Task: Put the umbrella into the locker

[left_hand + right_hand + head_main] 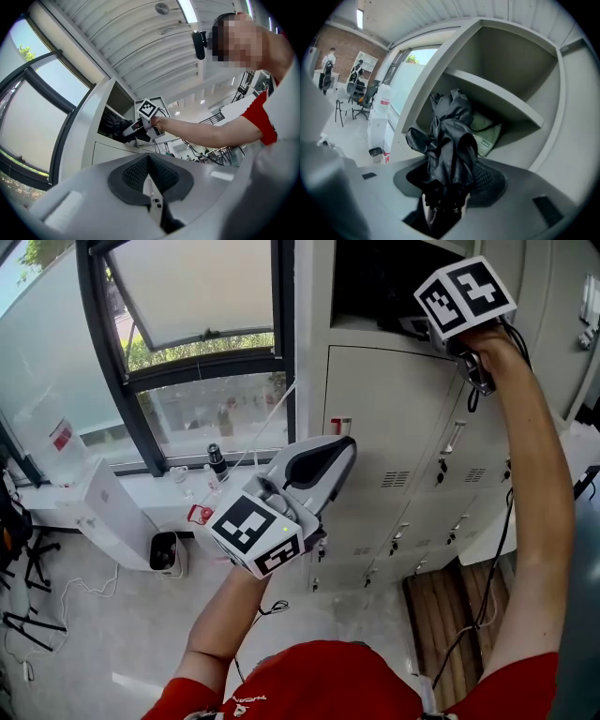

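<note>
A black folded umbrella (450, 140) sticks out from between the jaws of my right gripper (445, 199), which is shut on its lower end. The umbrella's tip reaches into the open top compartment (506, 70) of the grey locker bank (394, 427). In the head view my right gripper's marker cube (464, 292) is raised at the dark opening (375, 277). The left gripper view shows the umbrella (112, 124) inside that opening ahead of the right gripper (136, 131). My left gripper (339, 454) hangs lower, in front of the lockers, shut with nothing in it.
A green-striped item (486, 129) lies at the back of the compartment under a shelf (497, 96). Closed locker doors with handles (455, 437) fill the bank below. A window (197, 362), a white appliance (103, 512) and a small bin (167, 552) stand left.
</note>
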Tool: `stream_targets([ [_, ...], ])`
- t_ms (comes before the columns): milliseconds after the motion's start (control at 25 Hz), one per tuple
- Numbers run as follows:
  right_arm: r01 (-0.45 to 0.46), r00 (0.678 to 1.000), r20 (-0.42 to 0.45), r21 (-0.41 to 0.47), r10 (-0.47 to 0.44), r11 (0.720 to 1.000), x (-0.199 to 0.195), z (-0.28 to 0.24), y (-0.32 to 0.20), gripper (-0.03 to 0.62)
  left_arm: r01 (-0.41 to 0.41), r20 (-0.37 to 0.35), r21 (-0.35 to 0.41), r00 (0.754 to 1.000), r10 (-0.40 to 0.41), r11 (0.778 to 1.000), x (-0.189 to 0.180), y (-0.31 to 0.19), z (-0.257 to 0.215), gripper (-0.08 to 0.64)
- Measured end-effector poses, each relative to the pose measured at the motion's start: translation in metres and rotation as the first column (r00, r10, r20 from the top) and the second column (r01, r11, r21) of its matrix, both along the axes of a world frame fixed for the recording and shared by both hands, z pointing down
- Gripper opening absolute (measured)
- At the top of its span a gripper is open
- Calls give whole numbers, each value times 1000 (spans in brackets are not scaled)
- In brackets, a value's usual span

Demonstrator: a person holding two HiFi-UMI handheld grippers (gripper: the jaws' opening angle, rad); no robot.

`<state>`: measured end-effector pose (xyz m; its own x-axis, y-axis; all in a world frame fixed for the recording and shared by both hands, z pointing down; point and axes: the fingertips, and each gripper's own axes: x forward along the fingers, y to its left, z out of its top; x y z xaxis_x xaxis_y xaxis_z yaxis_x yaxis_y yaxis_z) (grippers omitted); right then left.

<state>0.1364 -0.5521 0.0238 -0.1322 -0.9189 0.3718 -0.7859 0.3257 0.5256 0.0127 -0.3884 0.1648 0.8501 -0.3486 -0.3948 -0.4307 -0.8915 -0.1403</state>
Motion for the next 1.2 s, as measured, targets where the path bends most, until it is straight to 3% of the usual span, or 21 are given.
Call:
stream_targets([
  [120,2,998,-58,-18,-3,1000,-7,-7,-20,209,10,-3,2,1000,-10,1000,-7,-3,2,5],
  [440,25,994,-105,-62,-31,998,-12,2,-67,209,51,6,-13,999,-51,999,-23,-16,14,5],
  [760,83,985,-150,-37,-88,996,-9,5,-92,209,42,35,-5,999,-42,999,-14,-23,15,5],
  [1000,94,963,-246,-62,-107,994,-3,14,-111,212,31,42,-16,999,-30,999,-3,-30,16,5],
  [1200,102,955,-269,-88,-122,991,1,19,-119,282,22,42,-19,999,-21,1000,4,-31,16,5],
])
